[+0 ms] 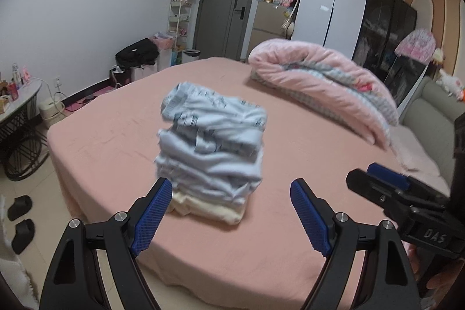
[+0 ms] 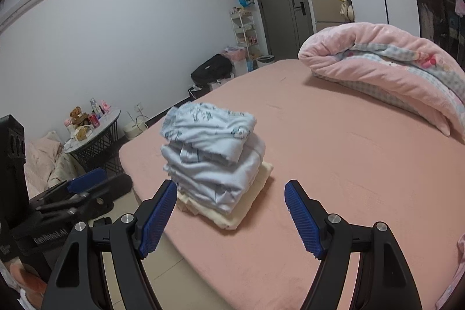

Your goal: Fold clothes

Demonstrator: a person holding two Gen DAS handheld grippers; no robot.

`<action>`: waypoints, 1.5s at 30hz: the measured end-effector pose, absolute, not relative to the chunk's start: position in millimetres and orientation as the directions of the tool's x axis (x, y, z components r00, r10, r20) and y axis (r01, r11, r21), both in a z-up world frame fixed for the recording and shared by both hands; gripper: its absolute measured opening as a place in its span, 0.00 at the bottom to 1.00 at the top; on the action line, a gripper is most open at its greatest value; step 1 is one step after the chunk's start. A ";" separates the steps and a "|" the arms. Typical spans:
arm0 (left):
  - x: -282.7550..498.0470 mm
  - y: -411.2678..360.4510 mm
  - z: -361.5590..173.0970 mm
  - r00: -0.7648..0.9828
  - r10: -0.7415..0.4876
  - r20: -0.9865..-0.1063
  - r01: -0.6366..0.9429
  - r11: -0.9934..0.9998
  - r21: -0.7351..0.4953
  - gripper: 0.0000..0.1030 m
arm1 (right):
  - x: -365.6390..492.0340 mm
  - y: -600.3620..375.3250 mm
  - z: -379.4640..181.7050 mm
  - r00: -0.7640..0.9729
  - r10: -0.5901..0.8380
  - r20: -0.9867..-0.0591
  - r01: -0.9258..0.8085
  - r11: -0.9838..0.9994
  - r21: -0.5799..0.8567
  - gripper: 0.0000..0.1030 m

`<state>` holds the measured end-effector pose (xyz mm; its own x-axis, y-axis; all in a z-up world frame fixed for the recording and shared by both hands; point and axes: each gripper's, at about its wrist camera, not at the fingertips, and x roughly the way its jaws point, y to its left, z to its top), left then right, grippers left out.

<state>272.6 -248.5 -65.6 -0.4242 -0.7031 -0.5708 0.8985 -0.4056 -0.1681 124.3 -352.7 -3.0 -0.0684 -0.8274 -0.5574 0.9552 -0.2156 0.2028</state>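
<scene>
- A bedroom; a wide bed (image 2: pixel 334 179) under a pink sheet fills both views, with grey walls and a dark door (image 2: pixel 279 5) behind.
- A stack (image 2: pixel 215 161) of folded clothes sits near the bed's front corner; pale blue printed pieces lie on top of a cream one (image 2: pixel 232 217) at the bottom; the top piece is looser and overhangs a little, so the pile leans slightly.
- The stack lies folded, as the task wants; whether more clothes wait out of view cannot be told.
- The left gripper (image 1: pixel 229 214) hovers just short of the stack, jaws wide apart and holding nothing; its left pad sits close to the pile's lower edge, though contact is unclear.
- The right gripper (image 2: pixel 231 211) hangs likewise, jaws spread and empty, aimed at the stack's base; both seem held low and level to frame the pile.
- A rolled pink quilt (image 2: pixel 386 71) lies well apart at the far side, leaving the sheet around the stack free.
</scene>
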 end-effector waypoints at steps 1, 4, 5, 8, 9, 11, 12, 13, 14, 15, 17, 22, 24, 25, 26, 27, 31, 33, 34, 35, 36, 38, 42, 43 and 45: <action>272.5 -246.3 -70.0 -0.420 -0.702 -0.576 0.899 -0.407 -0.160 0.81 | 126.4 -352.2 -6.9 -0.068 -0.825 -0.561 0.956 -0.214 0.199 0.74; 271.5 -241.3 -83.1 -0.389 -0.701 -0.598 0.908 -0.400 -0.121 0.81 | 132.7 -350.6 -18.7 -0.068 -0.818 -0.571 0.959 -0.211 0.188 0.74; 271.4 -239.7 -87.0 -0.377 -0.701 -0.605 0.912 -0.396 -0.110 0.81 | 134.8 -350.1 -22.7 -0.068 -0.816 -0.574 0.960 -0.210 0.185 0.74; 276.8 -233.4 -98.8 -0.348 -0.704 -0.619 0.924 -0.369 -0.100 0.81 | 137.1 -343.2 -32.6 -0.090 -0.821 -0.564 0.955 -0.231 0.185 0.74; 279.6 -231.8 -102.2 -0.339 -0.706 -0.622 0.929 -0.357 -0.101 0.81 | 136.5 -340.3 -35.6 -0.096 -0.819 -0.565 0.951 -0.243 0.191 0.74; 284.3 -227.3 -106.6 -0.329 -0.706 -0.627 0.935 -0.339 -0.109 0.81 | 133.7 -334.4 -41.2 -0.103 -0.811 -0.576 0.938 -0.271 0.214 0.74; 285.6 -224.2 -108.0 -0.331 -0.700 -0.633 0.934 -0.339 -0.113 0.81 | 133.2 -331.5 -43.8 -0.107 -0.807 -0.581 0.934 -0.282 0.220 0.74; 286.9 -221.1 -109.4 -0.332 -0.693 -0.640 0.933 -0.339 -0.117 0.81 | 134.1 -329.1 -45.9 -0.114 -0.804 -0.584 0.932 -0.291 0.218 0.74; 288.1 -218.1 -110.8 -0.334 -0.687 -0.646 0.933 -0.340 -0.121 0.81 | 135.4 -326.9 -47.6 -0.121 -0.801 -0.587 0.930 -0.298 0.215 0.74; 289.4 -215.0 -112.2 -0.336 -0.680 -0.652 0.932 -0.340 -0.125 0.81 | 136.8 -324.8 -49.4 -0.128 -0.798 -0.589 0.928 -0.306 0.212 0.74; 290.6 -208.2 -113.7 -0.330 -0.679 -0.656 0.934 -0.334 -0.124 0.81 | 143.7 -320.8 -53.9 -0.128 -0.791 -0.598 0.928 -0.309 0.209 0.74; 293.1 -194.5 -116.1 -0.325 -0.680 -0.658 0.939 -0.317 -0.136 0.81 | 163.0 -310.3 -61.1 -0.142 -0.779 -0.610 0.935 -0.308 0.176 0.74; 295.9 -192.6 -117.7 -0.329 -0.671 -0.664 0.939 -0.304 -0.158 0.81 | 165.9 -306.5 -60.4 -0.154 -0.779 -0.607 0.937 -0.310 0.160 0.74; 297.4 -192.1 -118.4 -0.333 -0.666 -0.667 0.939 -0.298 -0.171 0.81 | 165.0 -305.6 -59.5 -0.159 -0.779 -0.607 0.937 -0.313 0.157 0.74; 298.3 -192.1 -118.7 -0.336 -0.663 -0.669 0.939 -0.295 -0.179 0.81 | 163.7 -304.4 -58.4 -0.166 -0.779 -0.605 0.934 -0.321 0.156 0.74; 298.7 -192.9 -118.6 -0.337 -0.662 -0.670 0.938 -0.294 -0.182 0.81 | 162.3 -303.2 -57.5 -0.166 -0.779 -0.604 0.932 -0.324 0.162 0.74; 299.3 -195.7 -117.7 -0.339 -0.656 -0.674 0.938 -0.289 -0.190 0.81 | 159.9 -300.5 -55.4 -0.148 -0.777 -0.611 0.931 -0.318 0.178 0.74; 298.5 -196.6 -117.2 -0.334 -0.655 -0.678 0.940 -0.287 -0.186 0.81 | 163.3 -301.2 -56.4 -0.152 -0.768 -0.622 0.938 -0.310 0.154 0.74; 297.5 -196.2 -117.1 -0.330 -0.656 -0.679 0.941 -0.288 -0.179 0.81 | 165.1 -302.0 -57.2 -0.157 -0.762 -0.628 0.941 -0.309 0.139 0.74; 296.6 -195.9 -117.1 -0.325 -0.658 -0.679 0.942 -0.289 -0.171 0.81 | 166.9 -302.8 -58.0 -0.159 -0.757 -0.634 0.944 -0.306 0.128 0.74; 295.6 -195.5 -117.0 -0.320 -0.659 -0.680 0.943 -0.289 -0.163 0.81 | 168.5 -303.5 -58.8 -0.159 -0.752 -0.640 0.946 -0.301 0.119 0.74; 294.4 -194.7 -116.4 -0.307 -0.668 -0.678 0.947 -0.287 -0.146 0.81 | 170.9 -304.5 -59.6 -0.161 -0.746 -0.646 0.949 -0.298 0.108 0.74; 295.8 -195.4 -114.4 -0.308 -0.670 -0.675 0.947 -0.287 -0.147 0.81 | 172.3 -304.8 -58.7 -0.163 -0.745 -0.647 0.950 -0.296 0.102 0.74; 296.2 -195.3 -113.8 -0.308 -0.671 -0.674 0.947 -0.285 -0.149 0.81 | 172.3 -304.7 -58.4 -0.162 -0.744 -0.648 0.949 -0.297 0.103 0.74; 295.5 -195.4 -113.0 -0.305 -0.674 -0.673 0.948 -0.285 -0.143 0.81 | 172.1 -305.0 -57.9 -0.162 -0.742 -0.650 0.949 -0.299 0.105 0.74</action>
